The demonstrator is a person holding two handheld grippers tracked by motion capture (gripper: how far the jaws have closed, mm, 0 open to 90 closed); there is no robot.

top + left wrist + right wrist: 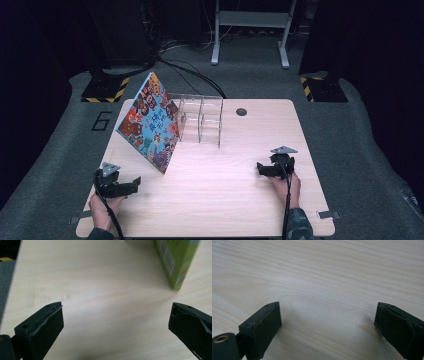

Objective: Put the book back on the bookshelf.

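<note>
The picture book [150, 122] leans tilted against the left end of the clear acrylic rack [200, 119], its lower edge on the wooden table [220, 200] toward the back left; its green corner [176, 262] appears in the left gripper view. The left gripper [134, 183] rests low over the table, near the book's lower corner but apart from it, jaws spread wide with nothing between them. The right gripper [260, 168] lies well apart at the right of the table, jaws likewise wide and empty above bare wood.
</note>
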